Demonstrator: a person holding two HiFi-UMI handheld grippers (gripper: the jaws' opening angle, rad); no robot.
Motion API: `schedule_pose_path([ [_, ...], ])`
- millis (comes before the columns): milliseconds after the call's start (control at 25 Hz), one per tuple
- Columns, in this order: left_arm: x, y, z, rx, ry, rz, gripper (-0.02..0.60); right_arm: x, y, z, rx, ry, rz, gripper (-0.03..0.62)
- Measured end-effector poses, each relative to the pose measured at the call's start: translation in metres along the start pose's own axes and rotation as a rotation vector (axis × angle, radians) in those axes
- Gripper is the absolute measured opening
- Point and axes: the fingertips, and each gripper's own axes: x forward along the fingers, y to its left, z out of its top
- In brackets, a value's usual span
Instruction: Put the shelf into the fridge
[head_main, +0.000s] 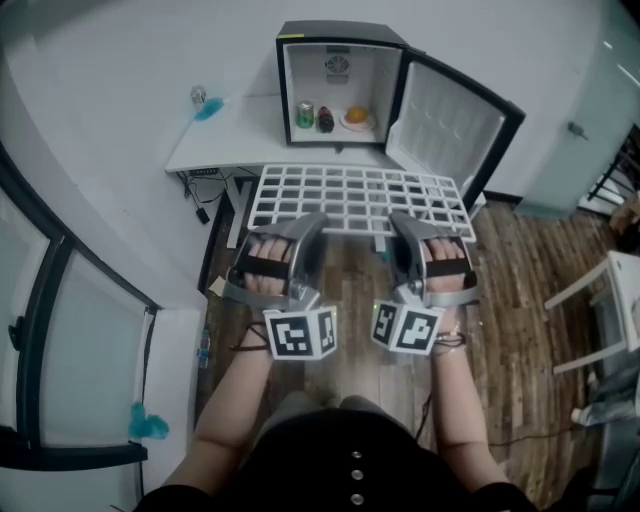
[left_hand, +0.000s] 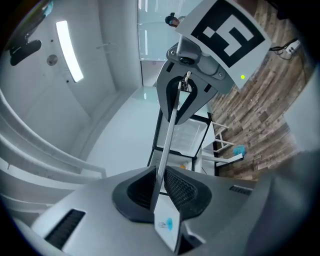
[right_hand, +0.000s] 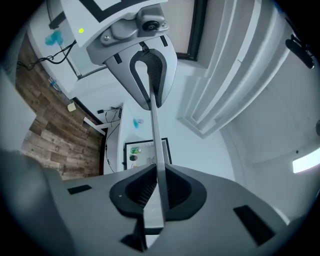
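Left gripper (head_main: 309, 226) and right gripper (head_main: 404, 228), both clenched on the seemingly level shelf (head_main: 360, 195), mid-frame below the open fridge (head_main: 338, 82)

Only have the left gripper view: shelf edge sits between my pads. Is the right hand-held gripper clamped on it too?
Observer: Yes. The right gripper view shows the right hand-held gripper with both pads pressed on the shelf edge.
Operator: Fridge door open?
Observer: Open. In the head view the door is swung out to the right.
Operator: Anything inside?
Observer: On the fridge floor stand a green can, a dark can and a plate with something orange on it.
Operator: Shelf in yet?
Observer: No. It is held flat outside the fridge, in front of the table.
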Motion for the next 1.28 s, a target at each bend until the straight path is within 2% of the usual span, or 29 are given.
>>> schedule_pose_path([
  [360, 0.012, -0.018, 0.002, 0.0, 0.031, -0.027, 0.054, 0.009, 0.016, -0.014, -0.002, -0.026, 0.036, 0.04],
  [640, 0.03, -0.019, -0.002, 0.001, 0.034, -0.014, 0.052, 0.028, 0.014, -0.018, -0.029, -0.038, 0.008, 0.04],
  [1280, 0.157, -0.016, -0.061, 0.007, 0.015, 0.004, 0.052, 0.166, 0.028, -0.025, -0.005, -0.011, -0.018, 0.04],
])
